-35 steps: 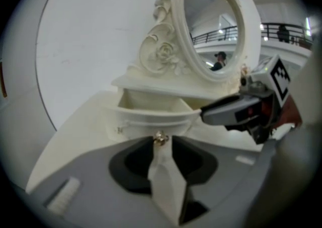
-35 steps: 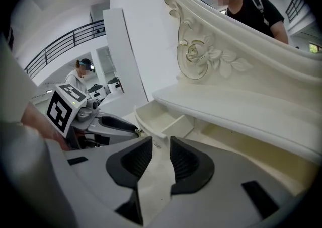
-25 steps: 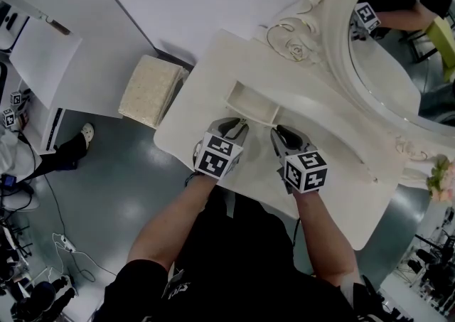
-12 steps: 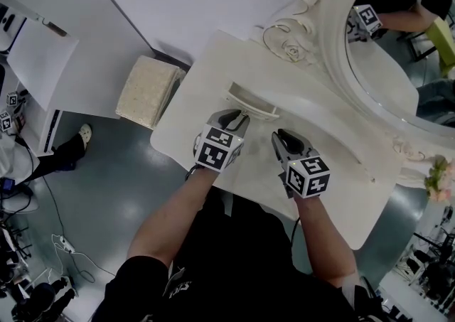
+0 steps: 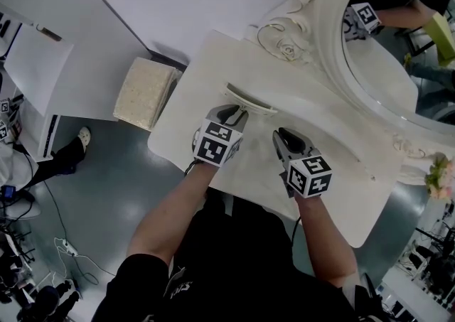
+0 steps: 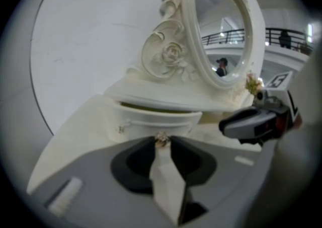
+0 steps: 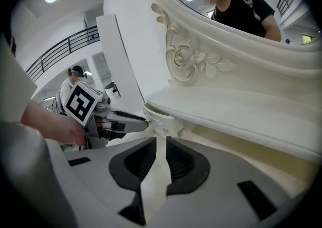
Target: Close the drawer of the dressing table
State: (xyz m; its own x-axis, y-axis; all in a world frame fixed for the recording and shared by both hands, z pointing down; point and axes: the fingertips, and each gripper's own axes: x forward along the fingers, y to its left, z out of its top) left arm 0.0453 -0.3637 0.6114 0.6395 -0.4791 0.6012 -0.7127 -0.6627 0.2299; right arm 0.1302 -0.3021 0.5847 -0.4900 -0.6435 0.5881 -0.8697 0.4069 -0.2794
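1. Pinching the small gilt knob (image 6: pixel 162 139) of the drawer (image 5: pixel 250 102), the left gripper (image 5: pixel 237 110) has its jaws clamped on it. The left gripper view shows the knob caught right at the jaw tips.
2. Drawer position: under the raised shelf (image 5: pixel 313 111) at the back of the dressing table (image 5: pixel 206 79), toward its left end. From the head view only a narrow strip of the open top shows. The curved front stands a little proud of the shelf edge, with a dark gap above it.
3. Over bare tabletop just right of the drawer hangs the right gripper (image 5: pixel 281 133), apart from the drawer front. Its jaws are drawn nearly together with a thin slit between the pads and nothing in it.
4. From the right gripper view, the left gripper's nose reaches in from the left to the drawer front, with its marker cube and the hand holding it behind.
5. An oval mirror (image 5: pixel 398 43) in a carved cream frame stands above the shelf, with a carved rose (image 5: pixel 288 49) at the frame's left foot. The reflection shows a person in black and one marker cube.
6. A beige cushioned stool (image 5: pixel 144 90) sits on the grey floor (image 5: pixel 106 185), just beside the table's left edge.
7. Pale pink flowers (image 5: pixel 439 175) are at the table's far right end, partly cut off by the frame.
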